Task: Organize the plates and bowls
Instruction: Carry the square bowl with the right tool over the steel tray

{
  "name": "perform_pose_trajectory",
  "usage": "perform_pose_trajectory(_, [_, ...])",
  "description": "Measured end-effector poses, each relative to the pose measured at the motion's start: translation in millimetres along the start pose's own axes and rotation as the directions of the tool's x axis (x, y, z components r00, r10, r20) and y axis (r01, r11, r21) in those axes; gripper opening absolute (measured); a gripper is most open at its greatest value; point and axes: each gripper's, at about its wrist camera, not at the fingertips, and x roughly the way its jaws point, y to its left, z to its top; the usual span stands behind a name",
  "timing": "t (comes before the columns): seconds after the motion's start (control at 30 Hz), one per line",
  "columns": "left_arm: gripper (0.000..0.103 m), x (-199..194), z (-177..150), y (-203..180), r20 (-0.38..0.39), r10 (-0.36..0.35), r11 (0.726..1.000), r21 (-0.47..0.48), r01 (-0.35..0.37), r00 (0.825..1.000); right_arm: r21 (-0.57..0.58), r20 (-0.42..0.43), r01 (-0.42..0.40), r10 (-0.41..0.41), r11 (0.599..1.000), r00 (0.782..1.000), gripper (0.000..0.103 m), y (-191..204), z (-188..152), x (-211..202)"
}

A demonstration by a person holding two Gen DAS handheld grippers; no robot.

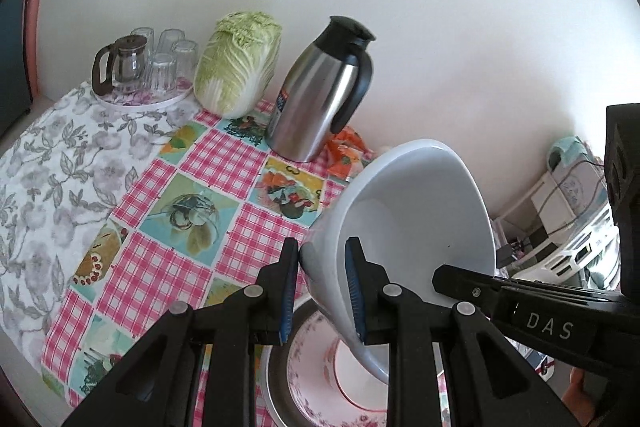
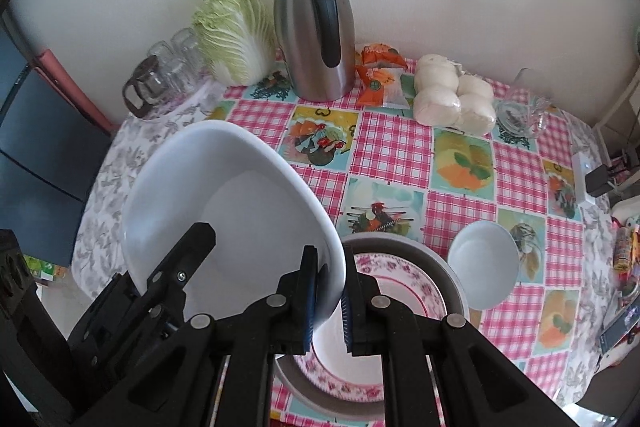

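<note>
Checked oilcloth covers the tabletop [image 1: 224, 163] in the left wrist view. Left claw [image 1: 322, 291] is clamped on the rim of a glossy white bowl [image 1: 408, 211], held tilted above a floral plate [image 1: 316, 367].

Right wrist view: right claw [image 2: 329, 293] pinches the opposite rim, apparently sharing the load. A small white bowl [image 2: 482, 263] sits beside the plate's metal basin [image 2: 448, 267].

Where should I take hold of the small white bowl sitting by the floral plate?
Take the small white bowl by its rim, coming down from above with one finger inside and one outside. It sits upright and open on the tablecloth, its wall is thin, and its far side, away from the floral plate, looks clear.
</note>
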Motion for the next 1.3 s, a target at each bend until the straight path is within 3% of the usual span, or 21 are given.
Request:
perform_pose_trajectory(0.33, [0.025, -14.3, -25.4, -22.2, 0.002, 0.014, 0.998, 0.055, -0.015, 1.0, -0.004, 0.051, 0.017, -0.017, 1.0, 0.999, 0.013, -16.2, -43.6, -13.5])
perform_pose_trajectory(0.73, [0.025, 5.0, -51.6, -43.0, -0.055, 0.05, 0.981, 0.192, -0.039, 0.997, 0.121, 0.119, -0.073, 0.059, 0.99, 0.991, 0.013, -51.0, -93.5, 6.3])
perform_pose_trajectory(1.3, [0.025, 36.5, -77.7, -78.9, -0.147, 0.099, 0.945, 0.325, -0.047, 0.984, 0.219, 0.188, -0.106, 0.065, 0.97, 0.98, 0.013, -98.9, -120.5, 20.7])
